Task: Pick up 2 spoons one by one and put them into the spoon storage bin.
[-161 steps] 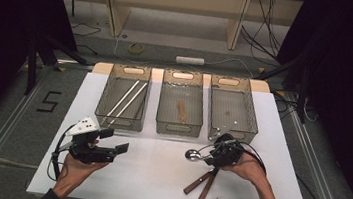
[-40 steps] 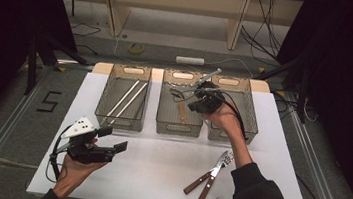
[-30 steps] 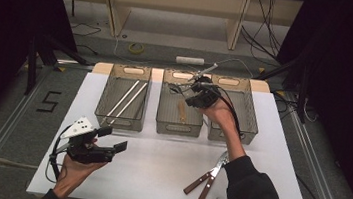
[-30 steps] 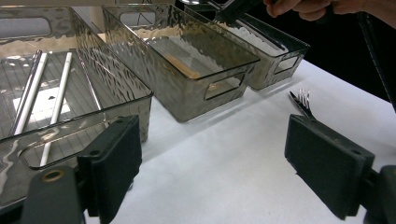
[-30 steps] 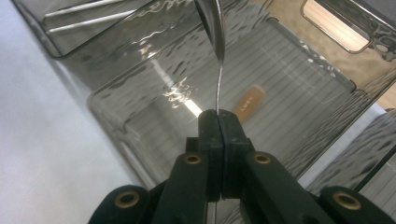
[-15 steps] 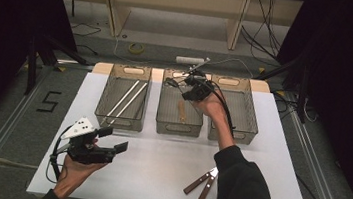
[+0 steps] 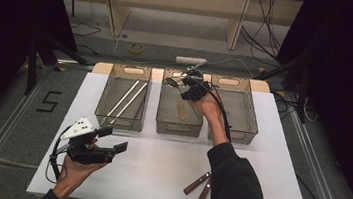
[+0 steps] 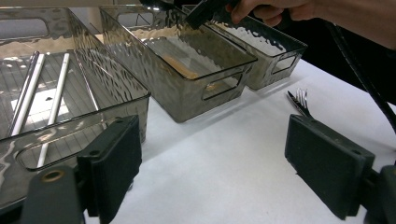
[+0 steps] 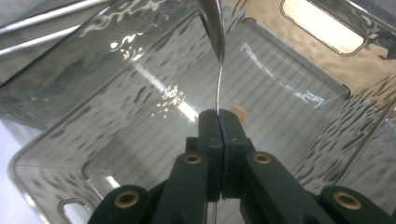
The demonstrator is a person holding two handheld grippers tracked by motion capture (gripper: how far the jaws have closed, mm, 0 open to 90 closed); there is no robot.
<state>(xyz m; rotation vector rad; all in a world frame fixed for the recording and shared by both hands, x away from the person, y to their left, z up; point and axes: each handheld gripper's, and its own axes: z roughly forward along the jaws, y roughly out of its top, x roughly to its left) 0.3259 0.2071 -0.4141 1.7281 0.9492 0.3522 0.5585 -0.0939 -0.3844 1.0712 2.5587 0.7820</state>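
Observation:
My right gripper hangs over the far end of the middle mesh bin, shut on the thin stem of a metal spoon. In the right gripper view the spoon's bowl points up and away from the pressed-together jaws of that gripper, above the bin's floor. A wooden-handled utensil lies inside that bin. My left gripper is held at the front left above the table, open, with nothing between its pads.
The left bin holds two pale sticks. The right bin stands beside the middle one. Two brown-handled utensils, one a fork, lie on the white table near the right sleeve.
The right hand picked the spoon off the table and carried it to the bins. In the last second it shifted left, over the middle bin's far end. The left hand stayed still.

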